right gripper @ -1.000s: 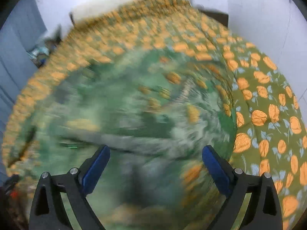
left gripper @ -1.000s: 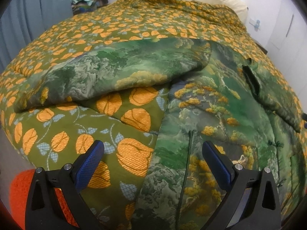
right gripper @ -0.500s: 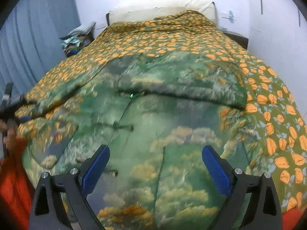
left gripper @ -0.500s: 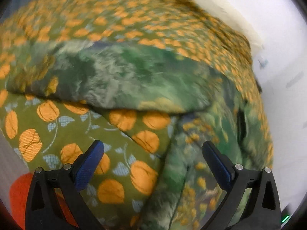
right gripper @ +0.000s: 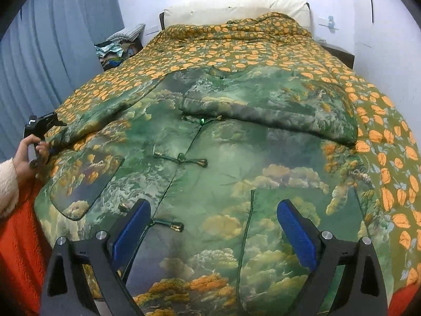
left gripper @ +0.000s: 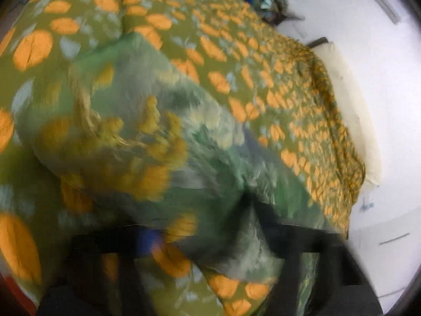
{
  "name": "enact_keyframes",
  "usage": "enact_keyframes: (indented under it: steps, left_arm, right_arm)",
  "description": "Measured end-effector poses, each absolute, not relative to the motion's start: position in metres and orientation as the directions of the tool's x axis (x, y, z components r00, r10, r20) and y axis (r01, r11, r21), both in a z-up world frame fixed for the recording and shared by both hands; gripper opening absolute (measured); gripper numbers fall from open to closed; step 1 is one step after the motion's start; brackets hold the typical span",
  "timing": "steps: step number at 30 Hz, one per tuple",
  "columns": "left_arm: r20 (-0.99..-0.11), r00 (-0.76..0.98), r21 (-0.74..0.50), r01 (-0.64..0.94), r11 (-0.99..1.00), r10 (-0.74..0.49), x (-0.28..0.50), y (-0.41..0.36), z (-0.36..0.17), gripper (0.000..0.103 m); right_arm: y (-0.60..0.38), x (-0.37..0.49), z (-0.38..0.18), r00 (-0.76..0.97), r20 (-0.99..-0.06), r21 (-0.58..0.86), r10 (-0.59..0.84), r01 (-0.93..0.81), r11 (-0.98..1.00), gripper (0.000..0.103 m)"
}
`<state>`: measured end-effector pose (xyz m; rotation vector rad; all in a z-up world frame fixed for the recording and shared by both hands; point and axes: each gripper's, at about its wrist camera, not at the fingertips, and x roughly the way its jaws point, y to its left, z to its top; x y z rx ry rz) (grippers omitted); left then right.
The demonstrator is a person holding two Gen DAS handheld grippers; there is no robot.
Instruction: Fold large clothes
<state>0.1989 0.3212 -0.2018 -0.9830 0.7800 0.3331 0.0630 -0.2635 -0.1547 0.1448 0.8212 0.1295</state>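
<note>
A green landscape-print padded jacket lies front up on the bed, knot buttons down its middle. One sleeve is folded across the chest. The other sleeve stretches out to the left. A hand holds my left gripper at that sleeve's end. In the blurred left wrist view the left gripper has its jaws closing, with the sleeve's fabric bunched between them. My right gripper hangs open over the jacket's lower front, with nothing between its fingers.
The bed cover is olive with orange leaves. A cream pillow lies at the head. Grey curtains hang at the left beside a pile of clothes. Orange-red fabric sits at the near left edge.
The left gripper rolled and swept over to the sleeve's end, and its wide-open jaws came in around the fabric. The right gripper swung over the jacket's front, then held still.
</note>
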Motion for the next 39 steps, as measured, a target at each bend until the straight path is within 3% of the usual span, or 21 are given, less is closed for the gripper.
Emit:
enact_keyframes:
  steps: [1, 4, 6, 8, 13, 16, 19, 21, 22, 23, 25, 28, 31, 35, 39]
  left_arm:
    - [-0.719, 0.689, -0.612, -0.569, 0.549, -0.087, 0.201, 0.322, -0.2, 0.015]
    - [-0.709, 0.705, -0.548, -0.523, 0.652, -0.03, 0.209, 0.312, -0.163, 0.012]
    - [-0.681, 0.731, -0.431, -0.448, 0.783, 0.043, 0.221, 0.284, -0.115, 0.012]
    - [-0.601, 0.796, -0.271, -0.292, 0.917, 0.076, 0.239, 0.234, -0.053, 0.012]
    - [-0.449, 0.891, 0.027, 0.092, 0.995, -0.07, 0.258, 0.078, 0.046, 0.012]
    - [-0.431, 0.879, 0.157, 0.296, 0.942, -0.204, 0.257, -0.028, 0.059, 0.013]
    - [-0.481, 0.83, 0.292, 0.455, 0.841, -0.282, 0.252, -0.126, 0.029, 0.016]
    - [-0.544, 0.781, 0.33, 0.535, 0.778, -0.306, 0.246, -0.171, -0.005, 0.027]
    - [-0.604, 0.734, 0.331, 0.585, 0.741, -0.31, 0.245, -0.193, -0.028, 0.042]
    - [-0.668, 0.682, 0.322, 0.625, 0.711, -0.297, 0.242, -0.212, -0.056, 0.065]
    - [-0.754, 0.605, 0.307, 0.669, 0.677, -0.256, 0.231, -0.229, -0.099, 0.08]
    - [-0.828, 0.523, 0.28, 0.699, 0.658, -0.203, 0.219, -0.228, -0.14, 0.08]
    - [-0.86, 0.458, 0.2, 0.707, 0.678, -0.224, 0.21, -0.202, -0.141, 0.081]
    - [-0.829, 0.469, 0.096, 0.656, 0.749, -0.304, 0.221, -0.161, -0.102, 0.098]
    - [-0.779, 0.547, -0.018, 0.469, 0.883, -0.306, 0.272, -0.103, -0.086, 0.101]
  right_arm:
    - [-0.263, 0.063, -0.156, 0.672, -0.72, 0.178, 0.172, -0.06, 0.982, 0.096]
    - [-0.26, 0.062, -0.156, 0.672, -0.718, 0.178, 0.179, -0.071, 0.982, 0.096]
    - [-0.259, 0.061, -0.155, 0.683, -0.707, 0.178, 0.183, -0.079, 0.981, 0.096]
    - [-0.259, 0.061, -0.153, 0.693, -0.695, 0.185, 0.19, -0.082, 0.979, 0.096]
    - [-0.272, 0.058, -0.147, 0.73, -0.654, 0.234, 0.196, -0.051, 0.971, 0.096]
    - [-0.284, 0.053, -0.14, 0.763, -0.623, 0.254, 0.175, -0.015, 0.967, 0.096]
    - [-0.302, 0.047, -0.135, 0.788, -0.599, 0.271, 0.142, 0.032, 0.962, 0.096]
    - [-0.314, 0.044, -0.134, 0.796, -0.593, 0.285, 0.122, 0.065, 0.956, 0.096]
    - [-0.32, 0.042, -0.135, 0.798, -0.592, 0.293, 0.112, 0.084, 0.952, 0.096]
    - [-0.324, 0.041, -0.135, 0.8, -0.591, 0.299, 0.106, 0.095, 0.949, 0.096]
    - [-0.333, 0.038, -0.134, 0.804, -0.588, 0.31, 0.091, 0.12, 0.943, 0.096]
    - [-0.345, 0.031, -0.131, 0.815, -0.576, 0.317, 0.068, 0.146, 0.937, 0.096]
    - [-0.351, 0.028, -0.131, 0.82, -0.569, 0.328, 0.062, 0.158, 0.931, 0.096]
    - [-0.352, 0.03, -0.133, 0.819, -0.569, 0.349, 0.078, 0.154, 0.924, 0.096]
    - [-0.345, 0.037, -0.136, 0.811, -0.576, 0.347, 0.104, 0.128, 0.929, 0.096]
